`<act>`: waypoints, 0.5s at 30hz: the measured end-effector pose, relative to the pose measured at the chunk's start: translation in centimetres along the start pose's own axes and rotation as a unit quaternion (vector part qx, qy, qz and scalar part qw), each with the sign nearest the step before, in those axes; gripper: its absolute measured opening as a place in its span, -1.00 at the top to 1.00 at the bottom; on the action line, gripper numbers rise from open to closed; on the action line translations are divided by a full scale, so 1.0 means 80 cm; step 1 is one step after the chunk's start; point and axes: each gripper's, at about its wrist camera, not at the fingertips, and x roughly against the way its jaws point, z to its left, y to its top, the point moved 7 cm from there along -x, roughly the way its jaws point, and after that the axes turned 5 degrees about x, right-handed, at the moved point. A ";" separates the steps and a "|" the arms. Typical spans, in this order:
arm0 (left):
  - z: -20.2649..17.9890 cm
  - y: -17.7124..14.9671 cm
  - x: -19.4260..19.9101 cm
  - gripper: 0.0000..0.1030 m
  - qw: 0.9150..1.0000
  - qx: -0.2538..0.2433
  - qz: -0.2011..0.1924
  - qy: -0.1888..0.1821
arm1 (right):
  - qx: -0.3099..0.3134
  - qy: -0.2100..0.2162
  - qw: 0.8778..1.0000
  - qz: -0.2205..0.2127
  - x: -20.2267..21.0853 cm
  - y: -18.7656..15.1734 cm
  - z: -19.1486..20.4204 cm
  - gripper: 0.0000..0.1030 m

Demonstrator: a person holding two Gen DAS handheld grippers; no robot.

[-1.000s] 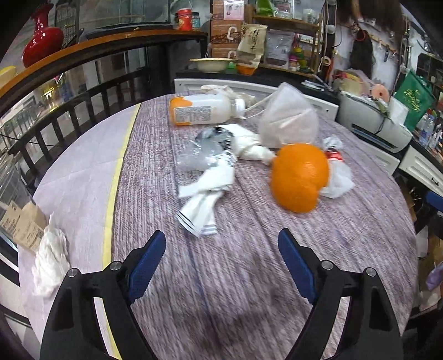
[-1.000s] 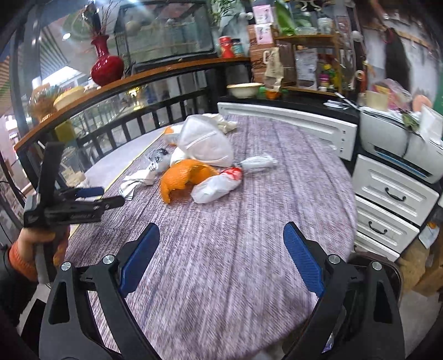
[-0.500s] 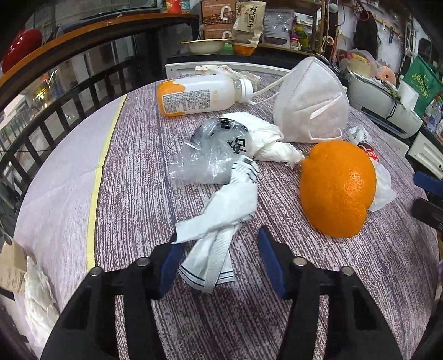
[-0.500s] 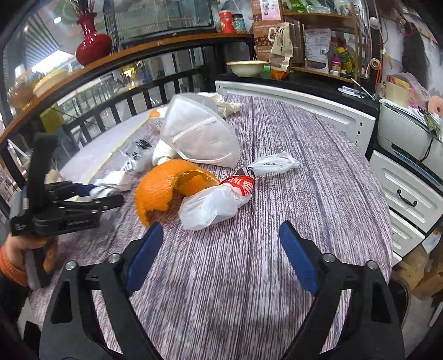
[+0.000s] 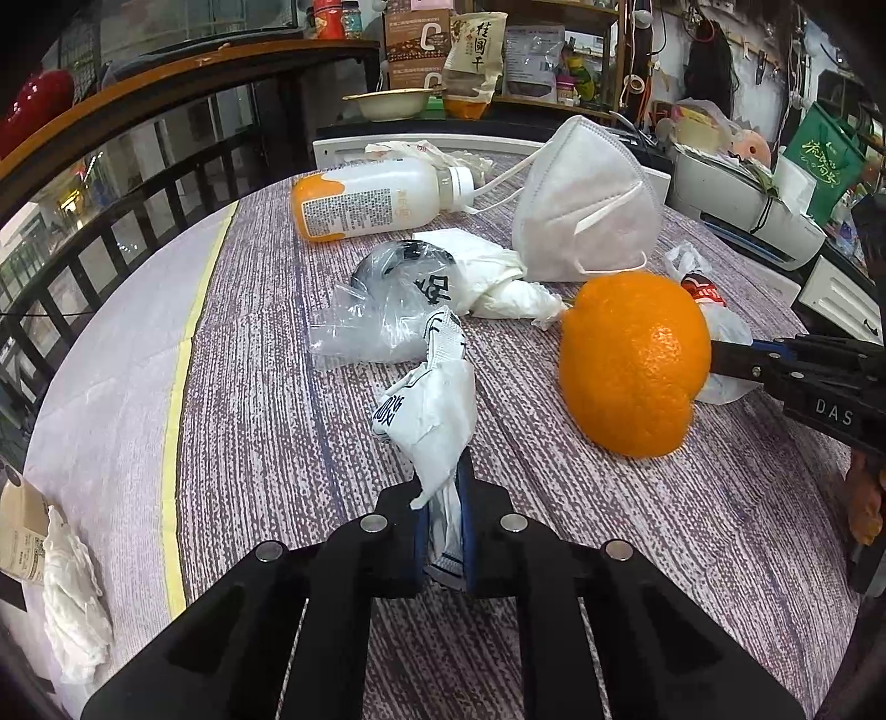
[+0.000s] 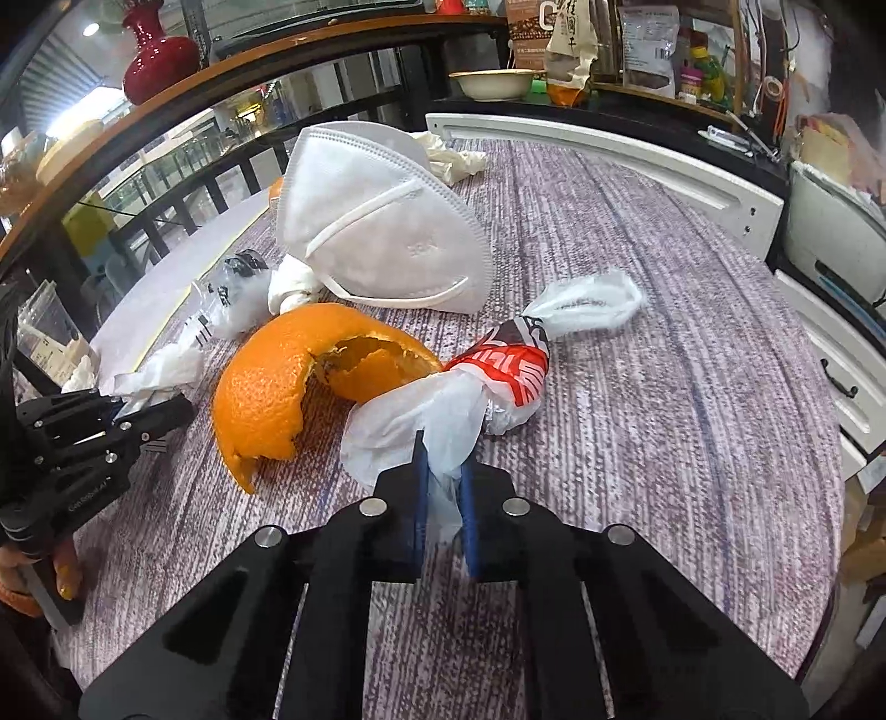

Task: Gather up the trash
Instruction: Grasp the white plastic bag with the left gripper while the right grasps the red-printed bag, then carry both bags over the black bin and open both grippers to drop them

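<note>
Left gripper (image 5: 443, 520) clamped on near end of white wrapper (image 5: 429, 410), long axis running ahead. Right gripper (image 6: 443, 498), jaws just closing, pinches white-red bag (image 6: 443, 410); orange peel (image 6: 288, 387) lies between on surface (image 6: 637, 443).

Setting: small shop or a home's storage corner; cannot tell which. Round surface (image 6: 637, 310) with striped cloth. Behind it, shelves (image 5: 554, 61) crowded with packaged snacks (image 5: 476, 50) and jars, a bowl (image 5: 393, 102), white drawers (image 6: 836, 354), a red vase (image 6: 158, 58) on a railing.
</note>
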 end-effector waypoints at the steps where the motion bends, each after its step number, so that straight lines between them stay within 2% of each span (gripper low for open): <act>1: -0.002 -0.001 0.004 0.82 1.000 0.000 -0.003 -0.001 | 0.001 -0.009 1.000 -0.004 0.006 -0.003 -0.002 0.83; 7: -0.012 -0.004 0.023 0.82 1.000 0.011 -0.021 -0.014 | 0.016 -0.042 0.999 -0.028 0.038 -0.014 -0.013 0.85; 15: -0.042 -0.010 0.048 0.82 0.998 0.014 -0.037 -0.040 | 0.031 -0.044 0.997 -0.060 0.088 -0.027 -0.019 0.85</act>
